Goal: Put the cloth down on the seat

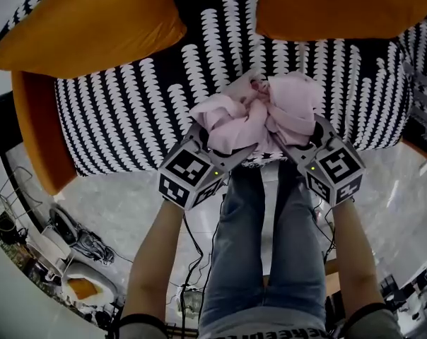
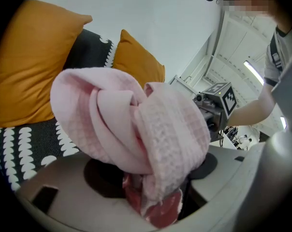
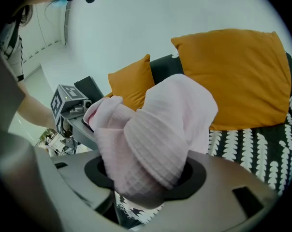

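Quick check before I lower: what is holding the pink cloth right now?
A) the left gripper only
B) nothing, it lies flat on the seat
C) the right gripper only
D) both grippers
D: the left gripper and the right gripper each have the bunched pink cloth clamped between their jaws.

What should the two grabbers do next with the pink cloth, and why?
Probably lower it onto the seat. The left gripper and right gripper are both shut on the pink cloth, which is bunched between them over the front of the black-and-white seat. There is bare seat ahead, before the orange cushions. The cloth doesn't look set down yet, so letting go comes after.
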